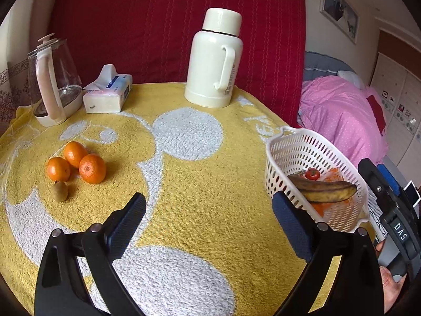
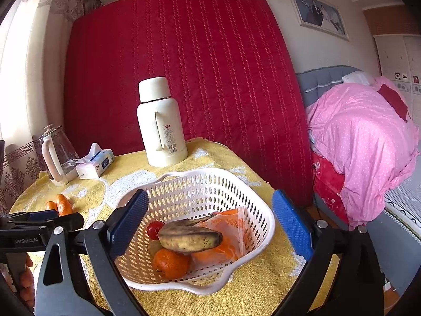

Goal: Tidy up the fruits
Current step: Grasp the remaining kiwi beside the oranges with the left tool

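My left gripper (image 1: 209, 217) hangs over the yellow towel (image 1: 200, 184) that covers the bench, its fingers (image 1: 129, 221) spread wide with nothing between them but cloth. My right gripper (image 2: 210, 221) also stands wide open, its blue fingers (image 2: 292, 223) on either side of the white basket (image 2: 252, 184) without touching it.

The basket sits at the right edge of the bench. Inside it lies a dark-spotted banana (image 2: 190, 238), resting on top of an orange (image 2: 171, 263), with a small red fruit (image 2: 154, 229) just behind it on the left and an orange-printed plastic bag (image 2: 231, 234) to its right.

On the left side of the bench, well apart from the basket, three more oranges (image 1: 76, 163) huddle together, touching, and a kiwi (image 1: 60, 191) lies just on their near side.

At the far edge stand a cream thermos (image 1: 213, 60) in the middle, a tissue pack (image 1: 108, 93) to its left and a glass kettle (image 1: 52, 79) at the far left corner. Behind the bench hangs a red quilt (image 1: 171, 26); to the right is a bed with a pink duvet (image 2: 363, 142).
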Tool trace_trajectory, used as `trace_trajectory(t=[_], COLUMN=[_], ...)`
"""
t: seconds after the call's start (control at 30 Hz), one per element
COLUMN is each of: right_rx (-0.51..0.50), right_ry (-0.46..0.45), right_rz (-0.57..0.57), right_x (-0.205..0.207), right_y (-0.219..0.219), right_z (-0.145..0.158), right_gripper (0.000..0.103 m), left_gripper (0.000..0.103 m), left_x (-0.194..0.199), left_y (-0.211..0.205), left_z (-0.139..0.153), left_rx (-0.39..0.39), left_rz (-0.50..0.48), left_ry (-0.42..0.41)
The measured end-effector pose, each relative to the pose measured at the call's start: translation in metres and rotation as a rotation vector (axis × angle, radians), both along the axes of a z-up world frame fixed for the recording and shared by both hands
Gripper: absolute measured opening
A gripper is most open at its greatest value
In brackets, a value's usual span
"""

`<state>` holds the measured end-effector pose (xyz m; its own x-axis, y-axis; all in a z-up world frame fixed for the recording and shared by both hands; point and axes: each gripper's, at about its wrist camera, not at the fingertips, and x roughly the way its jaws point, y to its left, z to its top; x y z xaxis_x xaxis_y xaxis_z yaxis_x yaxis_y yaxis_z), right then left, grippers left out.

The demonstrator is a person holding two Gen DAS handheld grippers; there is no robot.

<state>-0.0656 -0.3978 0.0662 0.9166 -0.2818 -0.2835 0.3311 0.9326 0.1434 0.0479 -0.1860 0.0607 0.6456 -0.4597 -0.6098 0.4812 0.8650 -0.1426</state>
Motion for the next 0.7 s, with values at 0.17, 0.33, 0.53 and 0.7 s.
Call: trace_trajectory(t=[0.17,0.33,0.53,0.7], right_rx=[-0.079,-0.152,-0.194,-0.241], right_ry=[-0.016,-0.021,-0.027,-0.029], right_rz=[0.014,0.039,0.043,0.058], right_x=[-0.002,-0.002,-0.005,-0.005], right_y=[0.016,0.032,0.041,0.052], right_z=[0.002,0.003,0.002,0.002], right_gripper=[0.097,0.097,0.099,0.099], left_gripper=[0.097,0.097,0.097,0.097], left_x=[0.003,0.009,0.016,0.022], left_y=[0.022,0.049,0.079,0.105], left_z=[-0.003,-0.006,-0.011,-0.017], left_rx=[0.018,0.006,0.017,0.014], left_rz=[0.055,0.098,0.159,0.214], left_ry=[-0.012,0.004,0.013,0.026])
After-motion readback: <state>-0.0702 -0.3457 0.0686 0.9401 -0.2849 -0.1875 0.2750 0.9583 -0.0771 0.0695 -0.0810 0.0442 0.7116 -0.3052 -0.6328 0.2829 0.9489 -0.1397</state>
